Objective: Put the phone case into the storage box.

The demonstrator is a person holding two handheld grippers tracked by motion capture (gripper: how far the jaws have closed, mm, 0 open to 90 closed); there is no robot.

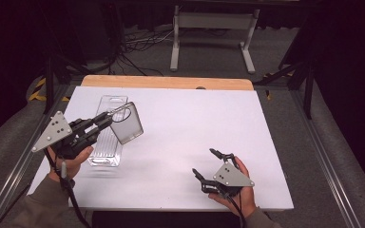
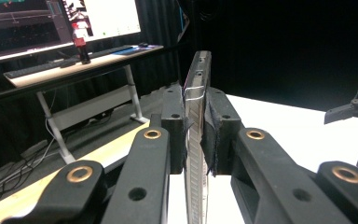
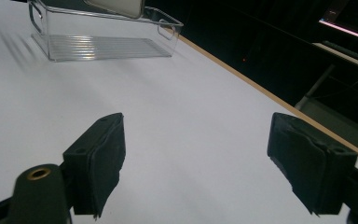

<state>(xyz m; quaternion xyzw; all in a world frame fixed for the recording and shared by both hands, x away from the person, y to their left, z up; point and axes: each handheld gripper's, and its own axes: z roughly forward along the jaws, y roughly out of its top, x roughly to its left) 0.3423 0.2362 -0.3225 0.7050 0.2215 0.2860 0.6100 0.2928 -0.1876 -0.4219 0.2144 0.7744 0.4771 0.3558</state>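
Because its two black jaws are pressed onto the edge of a thin, clear ribbed plastic panel (image 1: pixel 127 122), the left gripper (image 1: pixel 105 119) holds that panel tilted in the air above the long clear plastic bin (image 1: pixel 105 142) on the white table (image 1: pixel 180 128), seemingly to lower it inside. The right gripper (image 1: pixel 211 164) rests well apart near the table's front edge, jaws spread and empty, apparently kept clear.

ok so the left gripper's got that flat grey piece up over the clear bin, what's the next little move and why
Probably lower it into the clear bin. The left gripper is shut on the flat grey piece, which hangs tilted above the bin's open top, not yet inside. The right gripper rests open, apart, on the white table.
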